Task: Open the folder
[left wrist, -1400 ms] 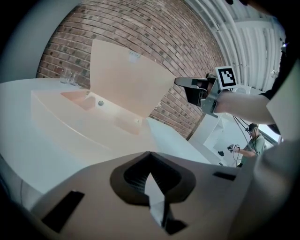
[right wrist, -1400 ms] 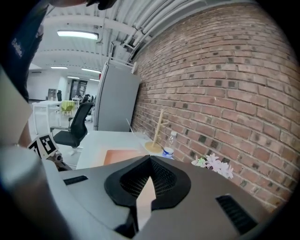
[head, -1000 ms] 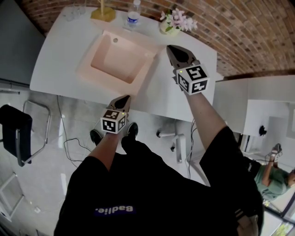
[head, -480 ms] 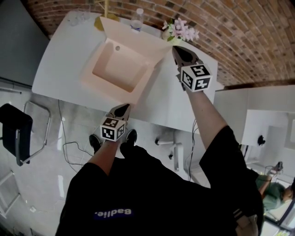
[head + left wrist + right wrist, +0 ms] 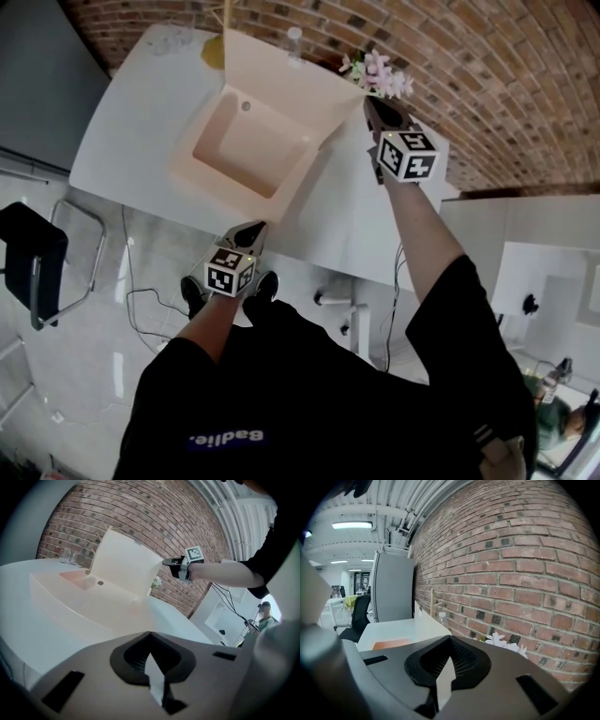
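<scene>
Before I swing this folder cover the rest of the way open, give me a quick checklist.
1. Right gripper hold on the corner of the folder cover: ok, jaws closed on it.
2. Cover lifted off the folder base: ok, it stands raised.
3. Left gripper steadying the base: cannot tell; its jaws are together near the base's front corner, at the edge of the table.
4. Room behind the cover: not ok; a bottle and flowers stand close behind it.
</scene>
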`<action>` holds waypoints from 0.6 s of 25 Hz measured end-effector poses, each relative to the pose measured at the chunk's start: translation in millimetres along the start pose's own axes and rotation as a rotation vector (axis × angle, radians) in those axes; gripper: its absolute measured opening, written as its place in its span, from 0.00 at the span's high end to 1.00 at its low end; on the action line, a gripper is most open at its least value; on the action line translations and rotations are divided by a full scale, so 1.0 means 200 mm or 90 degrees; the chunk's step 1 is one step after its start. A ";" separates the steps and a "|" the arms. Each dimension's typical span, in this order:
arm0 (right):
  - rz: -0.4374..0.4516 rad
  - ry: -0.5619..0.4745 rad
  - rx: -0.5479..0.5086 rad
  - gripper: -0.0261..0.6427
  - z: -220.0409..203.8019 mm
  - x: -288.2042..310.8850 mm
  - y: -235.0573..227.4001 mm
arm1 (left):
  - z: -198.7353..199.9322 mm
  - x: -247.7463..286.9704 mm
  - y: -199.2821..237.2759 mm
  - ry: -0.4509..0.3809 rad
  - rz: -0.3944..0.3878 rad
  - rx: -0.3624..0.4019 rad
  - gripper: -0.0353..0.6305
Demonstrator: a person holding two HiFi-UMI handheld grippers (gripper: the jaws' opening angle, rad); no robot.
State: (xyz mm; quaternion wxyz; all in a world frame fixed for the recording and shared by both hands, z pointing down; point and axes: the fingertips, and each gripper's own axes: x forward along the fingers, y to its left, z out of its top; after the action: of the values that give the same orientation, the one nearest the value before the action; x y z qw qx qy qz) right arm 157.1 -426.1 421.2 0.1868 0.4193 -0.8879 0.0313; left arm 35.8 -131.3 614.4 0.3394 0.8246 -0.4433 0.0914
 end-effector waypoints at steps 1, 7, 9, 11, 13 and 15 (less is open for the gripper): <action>-0.002 0.001 0.004 0.92 0.00 0.01 -0.01 | 0.00 0.00 0.00 0.000 0.001 -0.001 0.94; -0.011 0.008 0.014 0.92 -0.02 0.06 -0.08 | 0.00 0.00 0.00 0.000 0.007 -0.003 0.94; -0.013 0.010 0.013 0.92 -0.02 0.07 -0.09 | 0.00 0.00 0.00 -0.002 0.008 -0.006 0.94; -0.015 0.012 0.011 0.92 -0.03 0.07 -0.10 | 0.00 0.00 0.00 -0.003 0.010 -0.009 0.94; -0.016 0.013 0.008 0.92 -0.03 0.08 -0.10 | 0.00 0.00 0.00 -0.004 0.011 -0.010 0.94; -0.017 0.015 0.007 0.92 -0.03 0.07 -0.10 | -0.01 0.00 0.01 -0.004 0.013 -0.012 0.94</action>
State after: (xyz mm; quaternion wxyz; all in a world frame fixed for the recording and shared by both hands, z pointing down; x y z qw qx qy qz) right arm 165.3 -448.3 430.2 0.1952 0.4315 -0.8799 0.0387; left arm 34.8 -131.1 615.9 0.3447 0.8172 -0.4534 0.0881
